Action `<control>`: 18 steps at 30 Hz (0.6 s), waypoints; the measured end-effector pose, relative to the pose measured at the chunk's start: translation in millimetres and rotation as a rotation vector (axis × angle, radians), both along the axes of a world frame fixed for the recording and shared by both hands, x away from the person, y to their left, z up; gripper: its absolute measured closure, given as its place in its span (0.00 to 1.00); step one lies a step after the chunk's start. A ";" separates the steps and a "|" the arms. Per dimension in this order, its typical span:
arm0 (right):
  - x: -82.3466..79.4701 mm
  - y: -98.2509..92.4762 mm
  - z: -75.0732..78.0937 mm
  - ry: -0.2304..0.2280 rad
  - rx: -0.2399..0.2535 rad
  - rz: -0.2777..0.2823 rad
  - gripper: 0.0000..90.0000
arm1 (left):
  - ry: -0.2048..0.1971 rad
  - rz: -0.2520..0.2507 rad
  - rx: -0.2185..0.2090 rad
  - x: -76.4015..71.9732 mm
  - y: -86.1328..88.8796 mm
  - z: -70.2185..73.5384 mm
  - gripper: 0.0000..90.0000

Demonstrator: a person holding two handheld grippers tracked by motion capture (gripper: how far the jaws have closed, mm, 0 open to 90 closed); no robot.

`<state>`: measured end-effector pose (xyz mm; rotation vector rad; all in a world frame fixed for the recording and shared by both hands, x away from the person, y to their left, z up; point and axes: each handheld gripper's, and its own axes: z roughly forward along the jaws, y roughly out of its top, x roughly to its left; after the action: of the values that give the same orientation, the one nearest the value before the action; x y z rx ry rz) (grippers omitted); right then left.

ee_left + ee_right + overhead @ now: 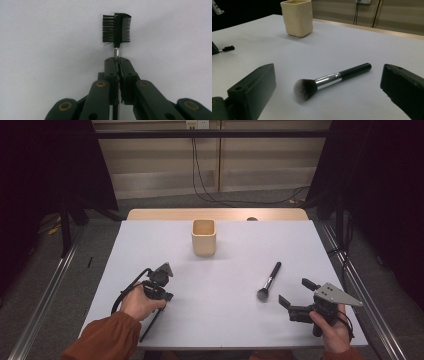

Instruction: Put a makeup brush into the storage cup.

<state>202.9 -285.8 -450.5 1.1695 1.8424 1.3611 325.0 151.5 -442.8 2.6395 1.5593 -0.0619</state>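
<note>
My left gripper is shut on the thin metal stem of a black brow comb-brush, whose bristled head sticks out past the fingertips over the white table. In the high view the left gripper sits at the front left, held by a hand in an orange sleeve. A black-handled makeup brush with a silver ferrule lies flat at the front right, bristles toward me. My right gripper is open just beside it; its jaws frame the makeup brush without touching it. A beige square cup stands upright at the back centre.
The white table top has a wooden strip along its far edge, with a small dark round object on it. Metal rails run down both sides of the table. Cables trail on the floor behind.
</note>
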 end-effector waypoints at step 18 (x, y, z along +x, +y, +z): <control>0.0 -0.1 0.5 -0.004 0.003 -0.003 0.00 | -0.048 0.031 -0.180 -2.9 20.0 11.8 0.96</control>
<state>202.9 -285.9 -450.0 1.1691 1.8358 1.3639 322.2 171.6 -431.0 2.4612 1.5032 -0.1299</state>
